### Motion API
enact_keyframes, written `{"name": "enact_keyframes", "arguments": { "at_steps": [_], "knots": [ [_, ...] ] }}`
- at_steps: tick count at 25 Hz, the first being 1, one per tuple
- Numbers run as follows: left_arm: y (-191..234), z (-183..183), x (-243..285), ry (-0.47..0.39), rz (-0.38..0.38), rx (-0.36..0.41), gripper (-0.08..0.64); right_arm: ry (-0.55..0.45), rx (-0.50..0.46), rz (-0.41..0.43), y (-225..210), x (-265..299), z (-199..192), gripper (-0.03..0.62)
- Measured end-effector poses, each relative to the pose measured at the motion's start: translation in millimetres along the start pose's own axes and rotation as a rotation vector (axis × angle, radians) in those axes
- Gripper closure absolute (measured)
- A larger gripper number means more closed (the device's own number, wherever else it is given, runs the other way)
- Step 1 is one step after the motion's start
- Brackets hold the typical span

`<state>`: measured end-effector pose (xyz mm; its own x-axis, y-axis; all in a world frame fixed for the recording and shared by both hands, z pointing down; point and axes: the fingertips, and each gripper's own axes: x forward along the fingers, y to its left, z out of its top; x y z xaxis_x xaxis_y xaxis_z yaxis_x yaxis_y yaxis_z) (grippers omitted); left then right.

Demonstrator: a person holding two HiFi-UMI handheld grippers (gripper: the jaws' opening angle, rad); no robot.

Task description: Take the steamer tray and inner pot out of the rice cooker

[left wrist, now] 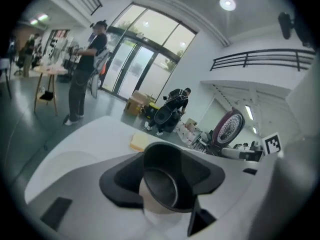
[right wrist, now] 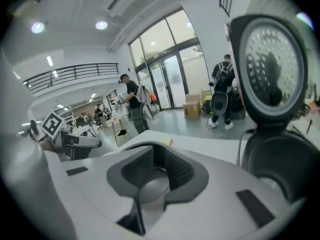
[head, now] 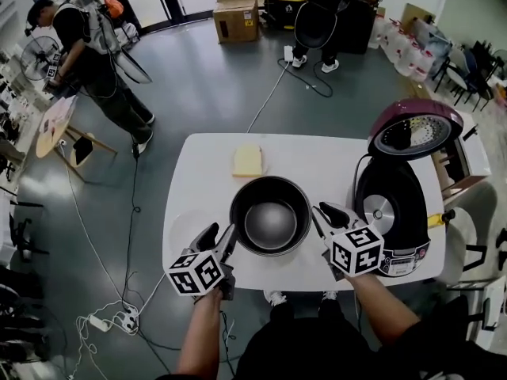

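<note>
Left tool [head: 220, 236] and right tool [head: 326, 214] stood open and empty at the worktop's [head: 317, 161] near edge, with the inner pot [head: 270, 214] set down between them. A pale disc [head: 188, 229] near the left edge was probably the steamer tray. The rice cooker [head: 392, 204] sat at the right edge, lid up. Both parts seemed out, nothing left.

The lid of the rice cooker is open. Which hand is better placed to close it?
Right, probably. The right gripper is next to the rice cooker; the left gripper is beyond the inner pot.
</note>
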<state>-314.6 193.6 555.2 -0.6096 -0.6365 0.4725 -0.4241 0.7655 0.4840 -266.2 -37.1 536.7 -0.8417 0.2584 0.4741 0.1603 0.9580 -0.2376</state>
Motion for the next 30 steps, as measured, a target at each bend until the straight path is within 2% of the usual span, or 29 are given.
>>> {"name": "enact_keyframes", "arguments": {
  "at_steps": [3,7,10,13,14,16,18,21,24,30],
  "knots": [
    [-27,42,-21,-0.128,0.054,0.148,0.339,-0.151,-0.136,-0.009,16,-27,50,0.592],
    [-74,82,-46,-0.268,0.087,0.329,0.365,-0.286,-0.313,-0.021,36,-66,97,0.592],
    [-103,99,-56,-0.365,0.116,0.446,0.423,-0.367,-0.43,-0.039,46,-92,123,0.594],
    [-124,107,-63,-0.423,0.164,0.526,0.52,-0.413,-0.473,-0.036,52,-113,140,0.594],
    [-132,108,-65,-0.435,0.173,0.546,0.56,-0.42,-0.475,-0.032,51,-118,143,0.594],
    [-149,105,-67,-0.441,0.154,0.573,0.566,-0.428,-0.473,-0.033,46,-128,144,0.594],
    [-168,99,-68,-0.45,0.101,0.577,0.566,-0.441,-0.477,-0.048,41,-137,143,0.594],
    [-193,92,-73,-0.507,0.022,0.569,0.565,-0.465,-0.494,-0.072,30,-148,139,0.595],
    [-209,92,-72,-0.543,0.025,0.59,0.565,-0.481,-0.489,-0.083,17,-155,137,0.595],
    [-226,82,-55,-0.518,0.024,0.609,0.565,-0.462,-0.469,-0.095,0,-169,133,0.595]
  ]
}}
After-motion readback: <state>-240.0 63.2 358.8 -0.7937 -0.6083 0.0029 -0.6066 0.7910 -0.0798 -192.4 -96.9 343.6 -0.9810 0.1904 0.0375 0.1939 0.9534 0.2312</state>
